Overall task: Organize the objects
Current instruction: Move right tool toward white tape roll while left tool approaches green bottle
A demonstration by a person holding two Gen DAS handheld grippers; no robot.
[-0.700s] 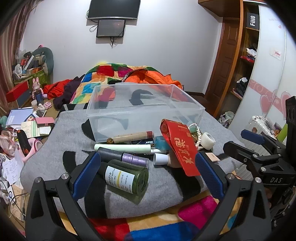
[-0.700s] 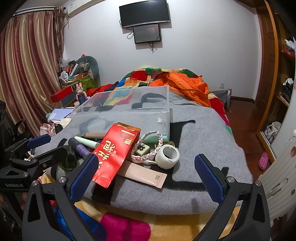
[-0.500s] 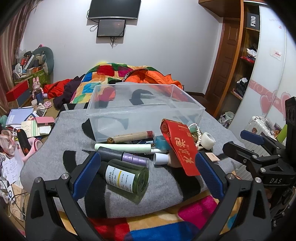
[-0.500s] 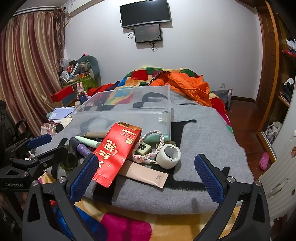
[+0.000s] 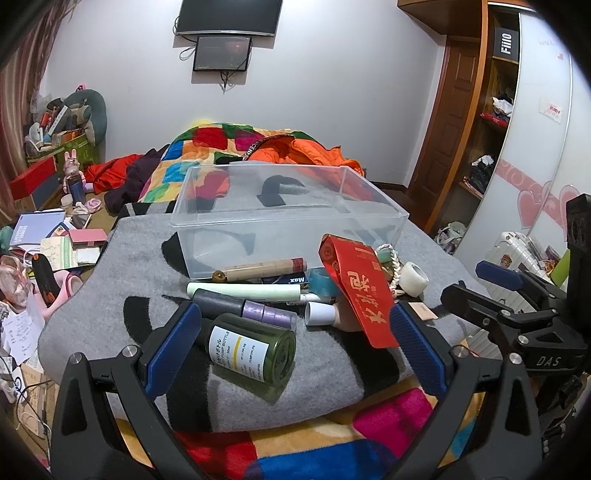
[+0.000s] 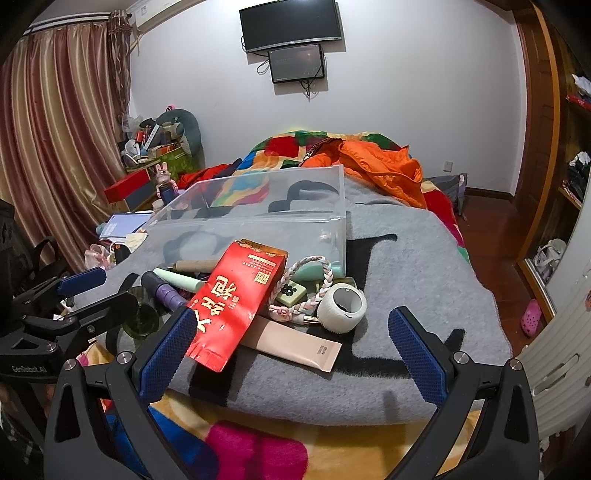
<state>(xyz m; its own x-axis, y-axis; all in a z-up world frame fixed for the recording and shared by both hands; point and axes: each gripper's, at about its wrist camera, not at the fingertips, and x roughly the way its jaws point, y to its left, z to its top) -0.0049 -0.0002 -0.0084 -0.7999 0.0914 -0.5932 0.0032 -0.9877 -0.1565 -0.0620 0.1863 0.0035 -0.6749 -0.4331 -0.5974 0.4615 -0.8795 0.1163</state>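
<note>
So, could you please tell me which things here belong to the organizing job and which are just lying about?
For the job:
clear bin
green bottle
red packet
tape roll
beige tube
braided cord

Lying about:
orange jacket
wall screens
bunny figure

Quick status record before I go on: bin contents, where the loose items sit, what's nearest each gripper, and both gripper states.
bin: clear plastic bin on the grey blanket, looks empty
loose items: piled on the blanket against the bin's near wall
nearest left gripper: dark green bottle, lying on its side
nearest right gripper: red packet lying over the beige tube; white tape roll beside them
left gripper: open, holding nothing
right gripper: open, holding nothing
</note>
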